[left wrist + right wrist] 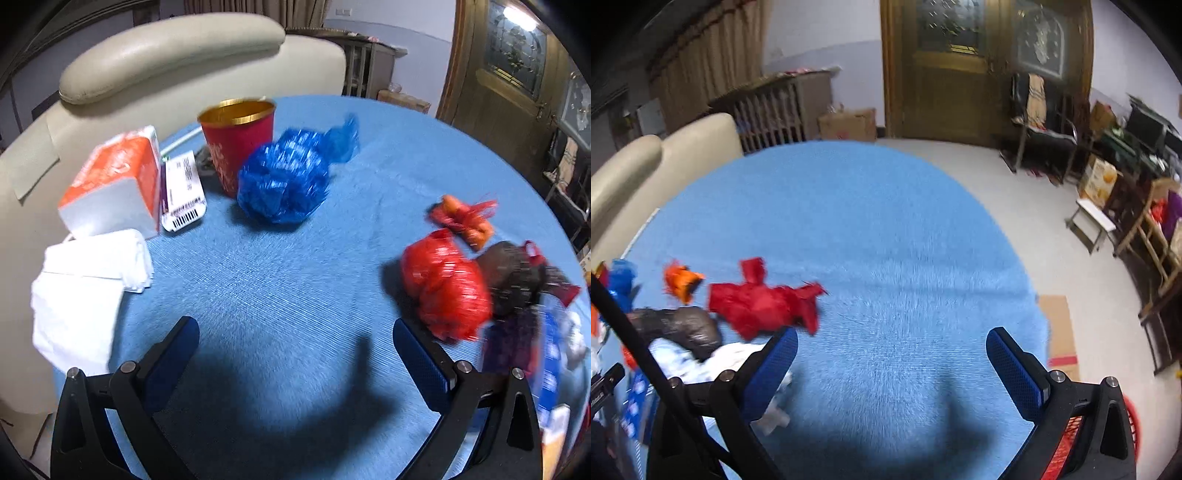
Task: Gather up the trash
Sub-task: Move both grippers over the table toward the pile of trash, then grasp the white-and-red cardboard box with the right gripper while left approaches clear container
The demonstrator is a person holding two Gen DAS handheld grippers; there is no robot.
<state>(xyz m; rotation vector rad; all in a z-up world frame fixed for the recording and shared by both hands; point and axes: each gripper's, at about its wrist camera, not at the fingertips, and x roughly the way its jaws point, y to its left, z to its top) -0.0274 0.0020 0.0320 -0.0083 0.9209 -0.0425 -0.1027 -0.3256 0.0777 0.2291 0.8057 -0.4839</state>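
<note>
We are holding the left gripper (pixel 295 332) and right gripper (pixel 892 343) wide open and empty above the table (pixel 295 266); 1 blue bag (pixel 282 181) is lying beside the red cup (pixel 236 140), and 1 red bag (pixel 445 284) is touching a dark bag (pixel 511 273).

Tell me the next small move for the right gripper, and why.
Probably swing the right gripper left and forward over the crumpled red bag, jaws still wide. It is open and holds nothing, only bare blue tablecloth lies between its fingers, and that bag is the nearest clear piece of trash.
</note>
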